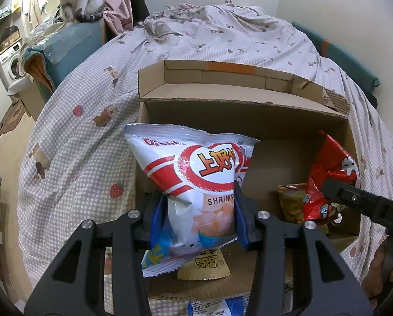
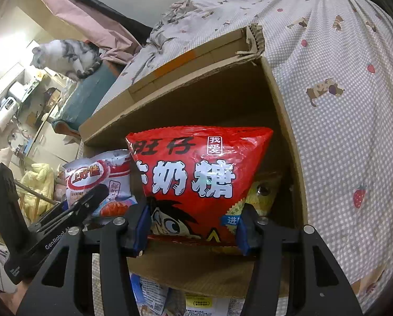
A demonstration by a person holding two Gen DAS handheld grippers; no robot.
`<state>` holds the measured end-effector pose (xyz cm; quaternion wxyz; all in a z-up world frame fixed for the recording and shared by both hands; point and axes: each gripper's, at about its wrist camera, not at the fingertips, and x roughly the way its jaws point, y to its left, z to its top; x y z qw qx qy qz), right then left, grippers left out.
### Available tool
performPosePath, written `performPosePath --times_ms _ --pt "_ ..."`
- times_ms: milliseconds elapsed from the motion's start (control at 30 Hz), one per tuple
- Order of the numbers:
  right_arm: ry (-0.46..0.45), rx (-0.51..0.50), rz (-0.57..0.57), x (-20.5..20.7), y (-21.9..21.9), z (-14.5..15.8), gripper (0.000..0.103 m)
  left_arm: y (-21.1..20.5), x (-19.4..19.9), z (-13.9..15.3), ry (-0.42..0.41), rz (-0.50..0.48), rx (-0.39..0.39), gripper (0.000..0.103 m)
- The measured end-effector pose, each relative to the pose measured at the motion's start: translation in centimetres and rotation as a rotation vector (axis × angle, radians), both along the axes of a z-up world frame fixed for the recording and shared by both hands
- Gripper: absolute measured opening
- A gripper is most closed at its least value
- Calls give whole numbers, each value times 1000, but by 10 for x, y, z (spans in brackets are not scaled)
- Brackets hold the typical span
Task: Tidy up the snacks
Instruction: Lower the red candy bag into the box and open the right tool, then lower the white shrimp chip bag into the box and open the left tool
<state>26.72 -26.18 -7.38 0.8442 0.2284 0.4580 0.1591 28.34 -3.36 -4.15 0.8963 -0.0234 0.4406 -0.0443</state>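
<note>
The left gripper [image 1: 200, 210] pinches the white shrimp bag [image 1: 196, 181] low on its body, blue pads pressed into the foil, and holds it upright over the left part of the box [image 1: 244, 105]. The right gripper [image 2: 193, 226] pinches the red bag [image 2: 199, 179] near its bottom edge and holds it over the right part of the box, above a yellow pack [image 2: 262, 194] that lies inside.

The step in hand looks like setting both bags down in the box. To do it well, each bag should go lower until its base meets the cardboard floor or the packs below before the pads let go; puffed foil slips and tips if dropped from above. The two bags stand close, so keeping them apart avoids one pushing the other over. The red bag should settle beside the yellow pack, not crush it.

The left view shows the box floor under the shrimp bag, with a small tan sachet [image 1: 204, 266] and a blue-edged pack [image 1: 157, 255] below it, and a hand [image 1: 381, 271] at the right edge. The right view hides that floor but shows the red bag's whole front and loose packs [image 2: 201, 302] on the bedspread [image 2: 349, 137] in front of the box. Both show a cat [image 2: 64, 55] well off.
</note>
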Motion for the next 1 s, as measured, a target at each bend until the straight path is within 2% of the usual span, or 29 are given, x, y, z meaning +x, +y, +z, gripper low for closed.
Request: performPosePath --times_ms 100,167,233,267,333,400,433,833,1000 --pt "-12 7 -3 -2 -2 3 60 0 -1 2 -4 1 -8 41" --pt "-12 17 -6 -2 -4 3 67 0 -1 2 -2 0 -10 41" --pt "-21 26 -16 -3 -5 5 85 -2 -2 2 1 -3 -4 42" --pt "-29 23 -25 -4 -7 6 88 -3 -2 2 2 -7 -4 45" --pt "-41 8 -27 -5 -7 9 90 -3 -4 4 -6 -7 -7 72" --pt "-38 2 -20 -4 -6 10 90 -3 -8 7 -27 1 -11 87" --pt "-41 1 -19 -4 -5 10 90 -3 -9 9 -37 6 -9 91" --pt "-63 -30 -6 -5 -1 16 90 -2 -10 10 -39 4 -16 91" --pt "-89 -68 -19 -18 -5 24 90 3 -18 17 -66 12 -30 91"
